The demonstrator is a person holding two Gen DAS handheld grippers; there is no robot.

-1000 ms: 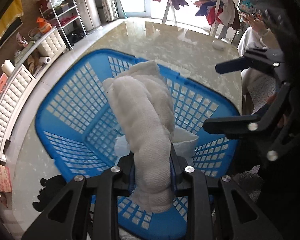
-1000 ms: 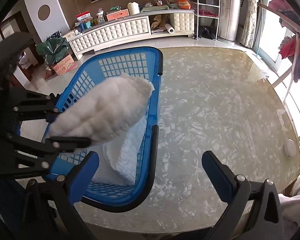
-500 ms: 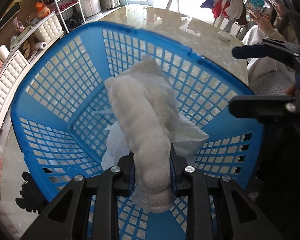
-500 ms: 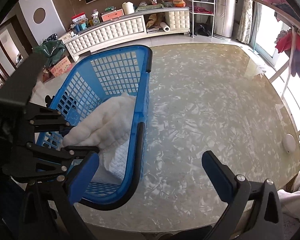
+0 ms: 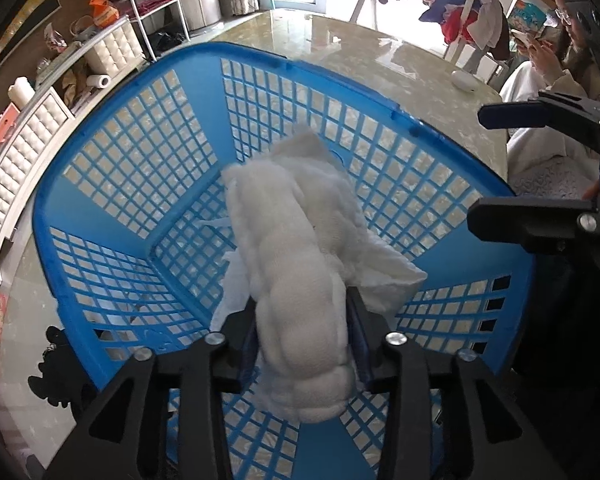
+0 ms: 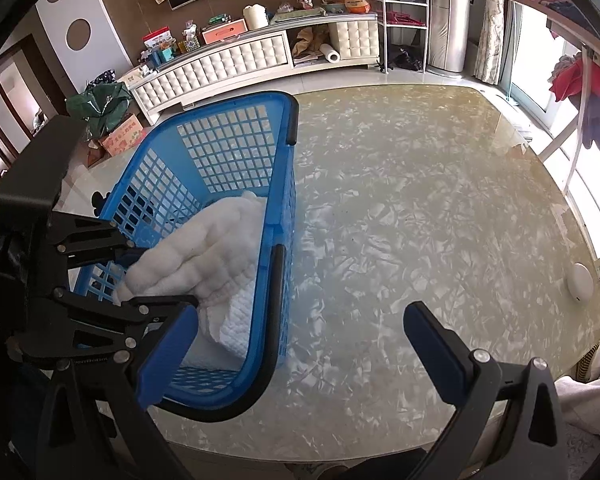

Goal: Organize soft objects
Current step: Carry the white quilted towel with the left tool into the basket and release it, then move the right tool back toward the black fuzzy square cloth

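Through my left wrist camera, the blue plastic lattice basket (image 5: 148,184) fills far more of the view than a second ago, when I held the load above its rim. My left tool (image 5: 304,336) is clamped on a rolled white fluffy towel (image 5: 296,264), whose long axis runs straight away from me along the fingers, its far end pointing at the basket's far wall. The roll is soft, lumpy and quilted. Under it lies a second white cloth with a waffle weave (image 5: 388,276), flatter and creased, on the basket floor. My right tool (image 5: 540,168) shows at the right edge, jaws spread wide.

From my right wrist camera, the towel (image 6: 204,248) now sits below the basket's (image 6: 228,144) rim; a second ago it rode above. My left tool (image 6: 140,276) grips its near end. My right tool (image 6: 300,356) hangs wide apart, holding nothing, over the glossy beige marbled bench (image 6: 420,200). A small white round puck (image 6: 580,287) rests near the bench's right edge.
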